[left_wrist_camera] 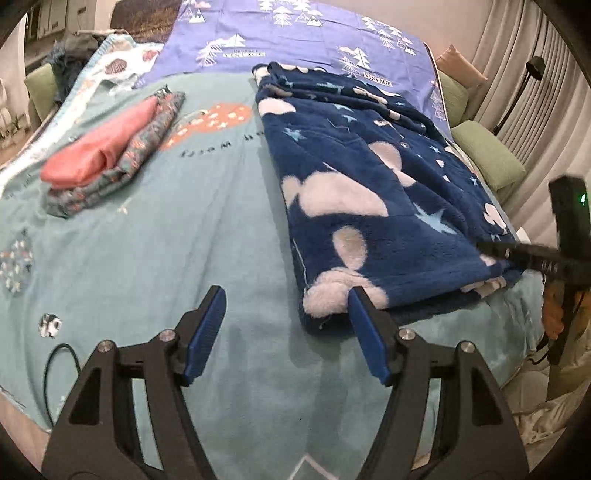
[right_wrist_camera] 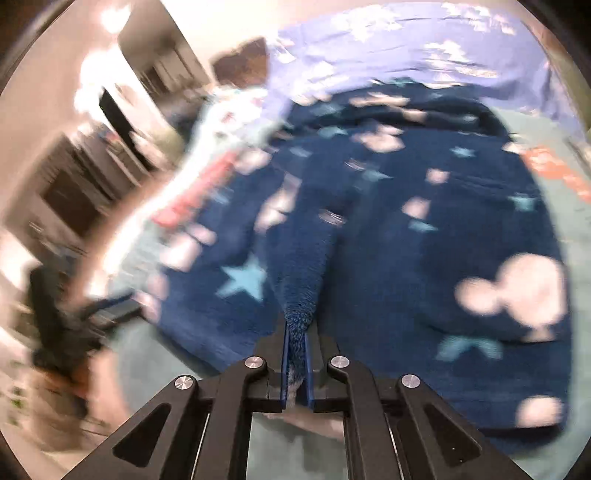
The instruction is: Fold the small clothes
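Note:
A navy fleece garment [left_wrist_camera: 369, 184] with white clouds and pale blue stars lies folded on the teal blanket [left_wrist_camera: 184, 240], right of centre. My left gripper [left_wrist_camera: 286, 299] is open and empty, hovering just in front of the garment's near left corner; its right finger sits against that edge. My right gripper [right_wrist_camera: 296, 332] is shut on a pinched ridge of the navy fleece garment [right_wrist_camera: 406, 221]; this view is motion-blurred. The right gripper also shows at the garment's right edge in the left wrist view [left_wrist_camera: 524, 254].
A folded pile of a pink garment [left_wrist_camera: 99, 147] on a patterned grey one [left_wrist_camera: 147, 136] lies at the left of the blanket. A purple tree-print sheet [left_wrist_camera: 295, 33] covers the far end. Green cushions [left_wrist_camera: 487, 158] line the right side. A black cable [left_wrist_camera: 55, 365] lies near left.

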A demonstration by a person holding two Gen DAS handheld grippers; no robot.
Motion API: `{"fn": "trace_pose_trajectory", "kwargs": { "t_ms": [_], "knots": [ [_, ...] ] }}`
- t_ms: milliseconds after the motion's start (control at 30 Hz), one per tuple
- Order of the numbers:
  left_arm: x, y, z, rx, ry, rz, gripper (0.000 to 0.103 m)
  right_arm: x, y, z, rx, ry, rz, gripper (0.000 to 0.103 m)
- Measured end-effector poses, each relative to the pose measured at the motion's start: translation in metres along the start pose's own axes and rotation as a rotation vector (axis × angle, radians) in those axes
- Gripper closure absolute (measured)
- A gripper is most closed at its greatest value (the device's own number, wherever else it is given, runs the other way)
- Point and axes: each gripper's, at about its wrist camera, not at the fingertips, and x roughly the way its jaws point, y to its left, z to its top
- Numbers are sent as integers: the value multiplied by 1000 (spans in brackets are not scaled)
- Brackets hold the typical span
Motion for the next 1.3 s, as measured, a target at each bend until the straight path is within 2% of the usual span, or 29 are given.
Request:
{"fn": "trace_pose_trajectory", "kwargs": {
  "t_ms": [67,167,200,267,367,433,533,600,667,700,733,767,800,867,967,1033,1200,1300],
  "knots": [
    [4,-2,1,-6,4,-9,34,1,-8,-9,9,46,7,88],
    [1,0,-1,-23,3,-56,34,-29,-24,-20,57,-9,77,67],
    [1,1,-1,-31,2,-68,34,-41,-31,-23,77,-39,69,57],
    [2,5,1,-57,4,-84,34,-71,-57,-29,147,-120,-8,45],
    [7,9,1,-92,21,-104,34,-97,-102,-42,277,-164,-127,44],
    [11,9,1,-107,33,-117,34,-106,-131,-50,380,-166,-154,44],
    [21,7,5,-116,45,-129,34,-98,-159,-63,491,-128,-63,44],
    [25,2,9,-113,38,-121,34,-83,-162,-63,511,-91,6,43],
    [28,-1,12,-105,33,-122,34,-70,-157,-61,494,-64,39,42],
    [29,-2,14,-107,32,-118,36,-65,-154,-61,479,-62,38,39],
    [30,-3,15,-105,32,-106,44,-60,-151,-55,462,-69,24,39],
    [31,-4,15,-93,35,-101,79,-58,-148,-51,456,-73,14,39],
    [32,-5,16,-88,50,-120,91,-56,-148,-47,456,-72,8,51],
    [23,-6,18,-109,35,-118,91,-49,-147,-39,455,-37,-11,92],
    [-6,-10,17,-69,-25,-108,92,-59,-141,-38,447,-53,-35,93],
    [-25,-12,18,-39,-51,-110,92,-76,-135,-42,431,-83,-20,93],
    [-54,-22,17,27,-74,-116,92,-115,-132,-57,436,-135,48,94],
    [-67,-30,3,73,-72,-95,92,-123,-123,-61,412,-130,22,94]
  ]
}}
